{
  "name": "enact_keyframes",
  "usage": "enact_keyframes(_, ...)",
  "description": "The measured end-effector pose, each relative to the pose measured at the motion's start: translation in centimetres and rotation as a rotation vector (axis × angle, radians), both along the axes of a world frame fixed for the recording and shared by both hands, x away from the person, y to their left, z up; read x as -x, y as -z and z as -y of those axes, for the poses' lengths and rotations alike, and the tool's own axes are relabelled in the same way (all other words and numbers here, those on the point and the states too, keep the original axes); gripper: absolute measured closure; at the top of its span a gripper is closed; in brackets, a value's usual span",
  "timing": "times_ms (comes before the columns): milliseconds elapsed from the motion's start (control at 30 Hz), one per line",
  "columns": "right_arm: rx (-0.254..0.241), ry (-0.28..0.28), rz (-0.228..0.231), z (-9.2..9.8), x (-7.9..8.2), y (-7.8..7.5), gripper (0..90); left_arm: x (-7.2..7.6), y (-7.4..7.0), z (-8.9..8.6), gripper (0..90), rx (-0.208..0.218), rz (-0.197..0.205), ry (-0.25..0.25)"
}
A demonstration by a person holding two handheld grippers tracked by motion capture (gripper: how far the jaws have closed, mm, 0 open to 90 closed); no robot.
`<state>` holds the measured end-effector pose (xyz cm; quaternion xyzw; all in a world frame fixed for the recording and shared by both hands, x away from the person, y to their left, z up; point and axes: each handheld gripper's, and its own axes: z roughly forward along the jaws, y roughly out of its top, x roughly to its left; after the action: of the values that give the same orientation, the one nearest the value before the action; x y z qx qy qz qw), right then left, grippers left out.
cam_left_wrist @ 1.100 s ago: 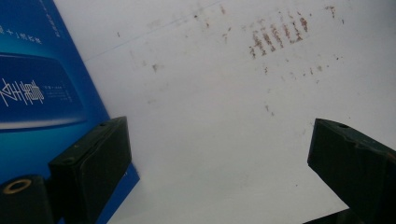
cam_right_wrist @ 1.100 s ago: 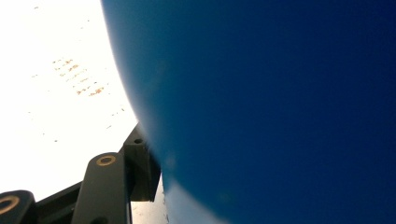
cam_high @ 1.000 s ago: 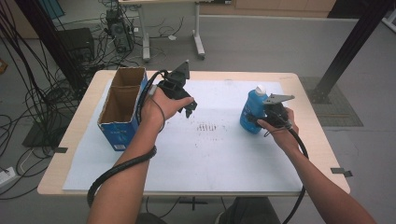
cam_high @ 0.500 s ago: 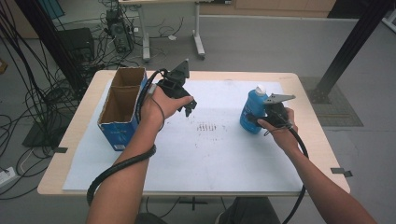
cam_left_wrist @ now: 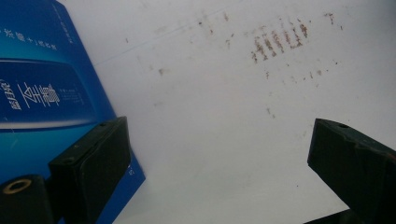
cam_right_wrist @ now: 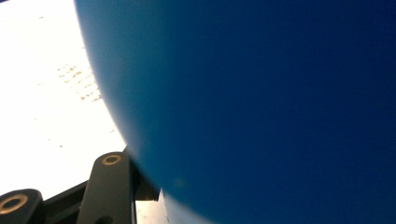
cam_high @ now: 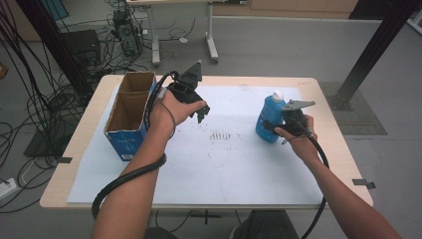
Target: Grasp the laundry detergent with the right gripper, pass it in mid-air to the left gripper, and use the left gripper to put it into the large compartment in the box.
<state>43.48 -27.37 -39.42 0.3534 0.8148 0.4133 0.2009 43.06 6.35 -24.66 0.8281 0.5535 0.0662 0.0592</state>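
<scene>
While both hands hold position, step in hand judged: securing blue bottle for transfer.
- Far left of tabletop (cam_high: pixel 89 164): open cardboard box (cam_high: pixel 130 117), upright, nothing visible inside.
- Left gripper (cam_high: pixel 201 110): jaws spread, nothing between, just right of box.
- Centre: white sheet (cam_high: pixel 219 164), brown smudges.
- Right: blue bottle (cam_high: pixel 268 119), upright; right gripper (cam_high: pixel 276 124) has just been closing, now pinching bottle body.
- Next move: lift straight, likely toward box.
- Right gripper's contact hidden behind bottle; label unreadable.
</scene>
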Motion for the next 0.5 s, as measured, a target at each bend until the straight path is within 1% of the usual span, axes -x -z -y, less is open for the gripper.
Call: enact_keyframes(500,-0.001,-0.003,0.005,0.03,0.01,0.03,43.0,-0.08,0.07,-0.43,6.6,0.002,-0.001,0.001)
